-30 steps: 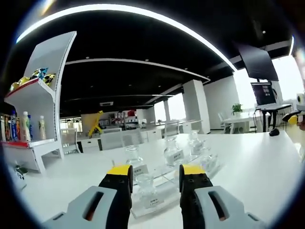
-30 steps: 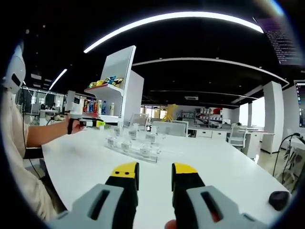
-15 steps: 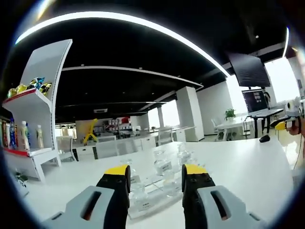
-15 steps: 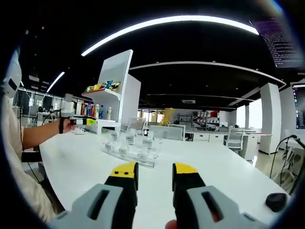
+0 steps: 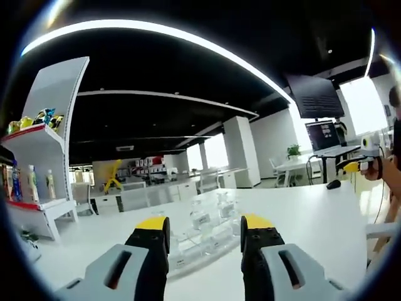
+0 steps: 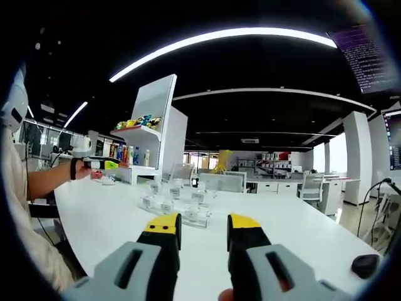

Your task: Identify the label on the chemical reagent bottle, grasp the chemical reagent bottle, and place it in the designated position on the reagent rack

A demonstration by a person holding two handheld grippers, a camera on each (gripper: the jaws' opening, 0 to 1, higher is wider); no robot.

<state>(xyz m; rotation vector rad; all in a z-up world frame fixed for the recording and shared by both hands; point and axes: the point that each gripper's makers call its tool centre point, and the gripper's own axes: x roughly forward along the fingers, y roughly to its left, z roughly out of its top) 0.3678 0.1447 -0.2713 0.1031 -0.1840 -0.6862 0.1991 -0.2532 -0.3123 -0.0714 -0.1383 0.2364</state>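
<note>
The left gripper (image 5: 203, 226), jaws parted and empty, has the clear reagent rack (image 5: 199, 243) of upright bottles (image 5: 198, 217) just ahead between its fingertips, nearer than the likewise open, empty right gripper (image 6: 203, 224), well short of it.

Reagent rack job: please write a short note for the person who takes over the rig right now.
Left gripper: open, holds nothing, pointed at the clear reagent rack just beyond its fingers.
Right gripper: open, holds nothing, farther from the rack.
Small labelled glass reagent bottles stand on the rack on the white table.
Done: nothing grasped so far.
Left: read a label (too small to tell here), grasp that bottle, place it in its designated position.
</note>
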